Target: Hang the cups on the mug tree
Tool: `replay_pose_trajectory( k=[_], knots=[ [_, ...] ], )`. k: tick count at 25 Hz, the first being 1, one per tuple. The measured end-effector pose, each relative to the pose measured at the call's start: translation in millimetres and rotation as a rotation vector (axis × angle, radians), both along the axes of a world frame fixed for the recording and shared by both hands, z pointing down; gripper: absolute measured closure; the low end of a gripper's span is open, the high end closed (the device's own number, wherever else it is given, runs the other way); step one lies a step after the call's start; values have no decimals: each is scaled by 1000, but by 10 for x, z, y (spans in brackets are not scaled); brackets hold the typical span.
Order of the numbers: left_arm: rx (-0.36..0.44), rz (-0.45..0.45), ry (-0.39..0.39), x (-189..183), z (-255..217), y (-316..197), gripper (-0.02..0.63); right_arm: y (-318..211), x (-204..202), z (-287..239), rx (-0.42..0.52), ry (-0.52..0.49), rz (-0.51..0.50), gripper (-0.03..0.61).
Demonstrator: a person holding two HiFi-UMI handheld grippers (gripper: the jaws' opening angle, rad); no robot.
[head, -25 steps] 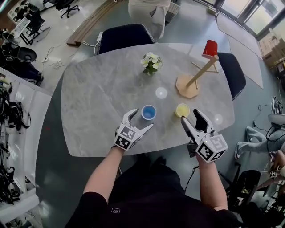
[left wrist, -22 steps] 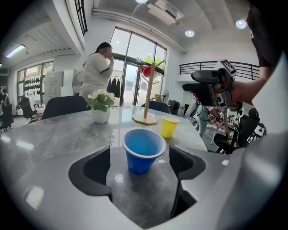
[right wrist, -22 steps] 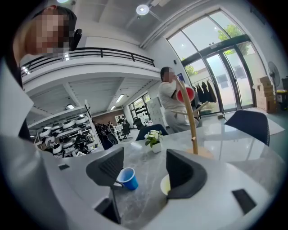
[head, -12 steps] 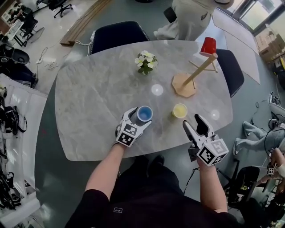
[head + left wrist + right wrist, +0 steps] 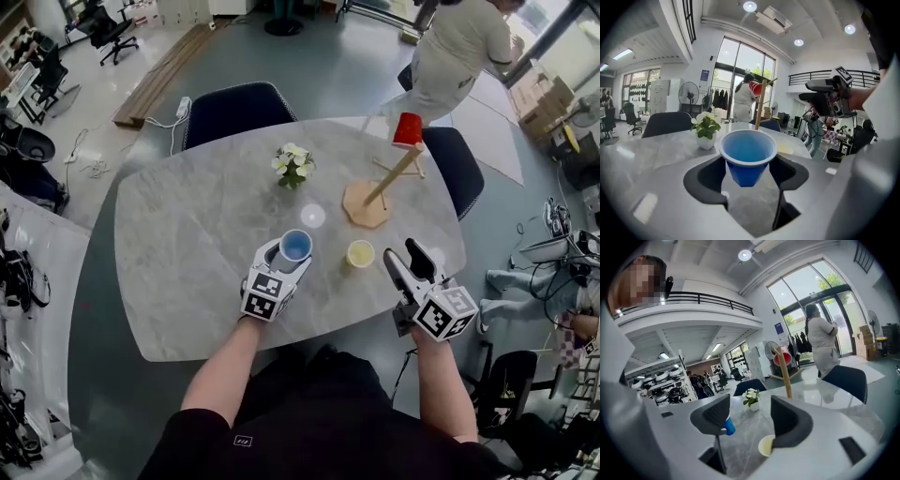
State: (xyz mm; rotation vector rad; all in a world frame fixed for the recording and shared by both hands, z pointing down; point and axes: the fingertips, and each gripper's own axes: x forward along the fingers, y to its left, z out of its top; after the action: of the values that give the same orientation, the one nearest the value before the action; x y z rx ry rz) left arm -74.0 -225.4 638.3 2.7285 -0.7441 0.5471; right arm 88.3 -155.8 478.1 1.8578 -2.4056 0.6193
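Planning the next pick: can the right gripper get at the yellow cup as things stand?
Probably yes. The right gripper is open and empty, and the yellow cup stands upright on the table close ahead of its jaws, slightly to one side, with nothing between them. A small swing and dip should do.

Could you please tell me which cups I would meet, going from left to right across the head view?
blue cup → yellow cup → red cup
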Motion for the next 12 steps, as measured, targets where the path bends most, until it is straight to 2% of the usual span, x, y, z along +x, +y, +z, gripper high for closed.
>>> replay_pose_trajectory(
  k=[5, 12],
  knots=[
    [21, -12, 19, 73, -384, -195, 314, 8, 107, -142, 17, -13, 7, 301],
    [103, -24, -34, 307, -873, -356, 318, -89, 421, -252, 46, -56, -29, 302]
  ],
)
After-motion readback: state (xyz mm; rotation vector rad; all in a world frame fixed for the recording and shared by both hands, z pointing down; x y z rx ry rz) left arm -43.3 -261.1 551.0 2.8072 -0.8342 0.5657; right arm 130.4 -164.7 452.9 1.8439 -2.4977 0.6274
